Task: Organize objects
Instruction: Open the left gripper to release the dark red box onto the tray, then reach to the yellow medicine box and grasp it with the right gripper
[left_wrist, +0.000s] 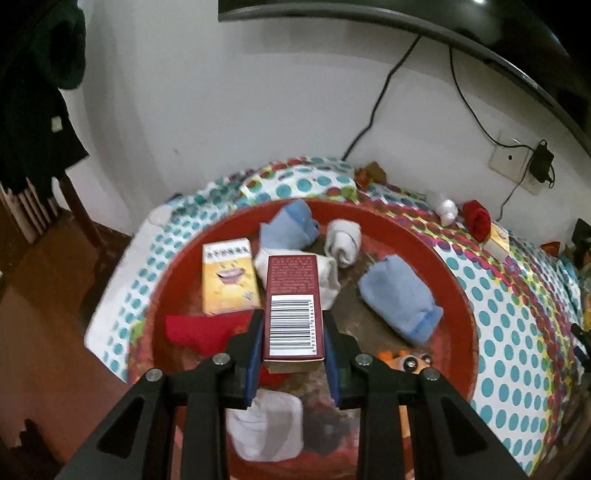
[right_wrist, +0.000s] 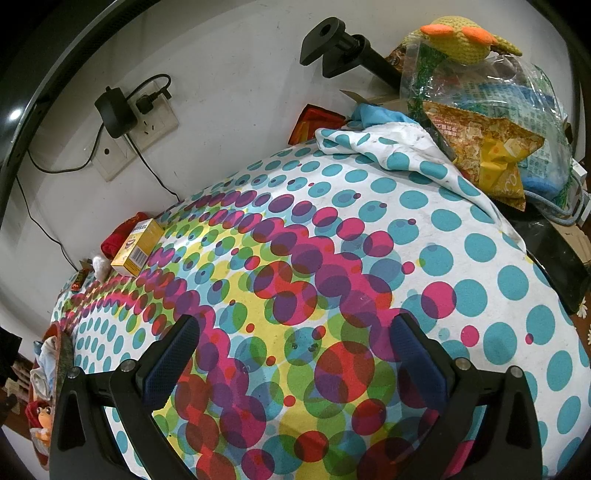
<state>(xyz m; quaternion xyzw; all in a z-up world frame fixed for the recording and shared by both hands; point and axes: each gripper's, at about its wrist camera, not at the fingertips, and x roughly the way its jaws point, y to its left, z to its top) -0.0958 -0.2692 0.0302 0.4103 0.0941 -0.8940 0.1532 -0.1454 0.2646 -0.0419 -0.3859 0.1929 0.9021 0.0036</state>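
Gripping dark red box (left_wrist: 293, 306), left gripper (left_wrist: 293, 328), hiding white sock (left_wrist: 328, 280) partly

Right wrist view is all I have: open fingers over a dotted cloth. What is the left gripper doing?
Observer: The left gripper is shut on a dark red box, barcode side up.
Operator: Where is it?
Observer: Above a red basin that holds rolled socks.
Operator: Any other box in there?
Observer: Yes, a yellow box with a smiling mouth lies left of the held one.
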